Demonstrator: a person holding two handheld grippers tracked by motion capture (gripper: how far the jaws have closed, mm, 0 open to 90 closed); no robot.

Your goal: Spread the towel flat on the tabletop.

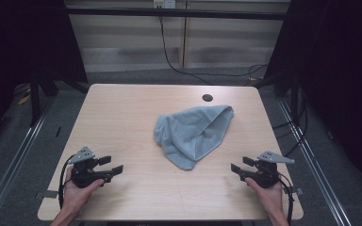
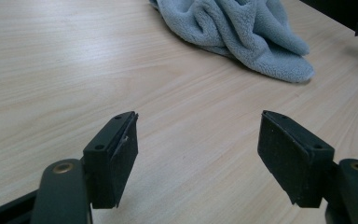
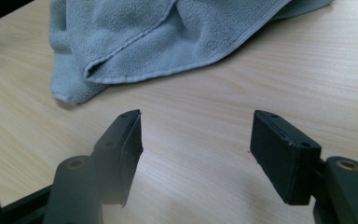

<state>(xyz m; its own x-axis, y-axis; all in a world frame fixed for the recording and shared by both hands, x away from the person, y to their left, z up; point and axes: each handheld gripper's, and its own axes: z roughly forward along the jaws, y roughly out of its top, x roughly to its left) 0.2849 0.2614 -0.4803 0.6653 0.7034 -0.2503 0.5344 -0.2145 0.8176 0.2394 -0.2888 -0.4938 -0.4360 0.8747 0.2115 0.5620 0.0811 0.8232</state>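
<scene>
While sitting crumpled mid-counter [image 1: 122, 108], slightly right of center: grey towel [image 1: 195, 134], soft and floppy, probably light. Left gripper [image 1: 107, 165] and right gripper [image 1: 241, 166] near the front corners, fingers [image 2: 114, 154] spread wide, holding nothing. Best pinched at the near hemmed corner.

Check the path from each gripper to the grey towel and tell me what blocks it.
Nothing visible blocks either path. Bare wooden table lies between the open left gripper and the crumpled grey towel, and likewise between the open right gripper and the towel.
</scene>
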